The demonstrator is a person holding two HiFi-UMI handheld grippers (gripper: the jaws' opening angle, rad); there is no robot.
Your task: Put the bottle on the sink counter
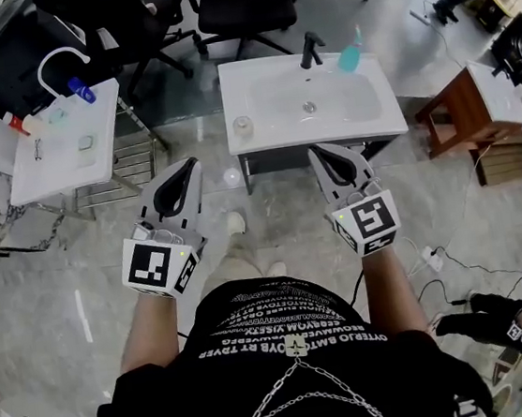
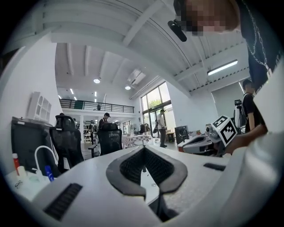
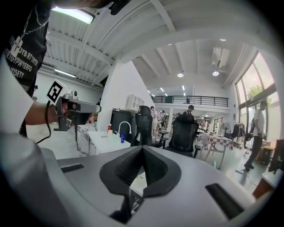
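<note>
Both grippers were closed and empty. The left gripper (image 1: 184, 165) and the right gripper (image 1: 318, 152) had their jaw tips pressed together with nothing between them, and each gripper view showed the same. The person held them out side by side, pointing at the counter (image 1: 393, 117) just ahead.

The teal bottle (image 1: 351, 51) already stood on that counter, at the back edge just right of the black tap (image 1: 310, 49). It lay ahead of the right gripper and a little to its right, with the basin (image 1: 347, 100) in between. The left gripper was well apart from it, so the right one was plainly the nearer. The bottle's long axis ran upright, leaning somewhat (though that may only have been the lens).

The basin held nothing but its drain. A pale round thing (image 1: 243, 127), a cup or a roll, I couldn't tell which, sat on the counter's left front corner. The side table (image 1: 45, 177) off to the left carried a blue bottle (image 1: 81, 90) beside a white tap.

From where the teal bottle stood, the job looked done.
</note>
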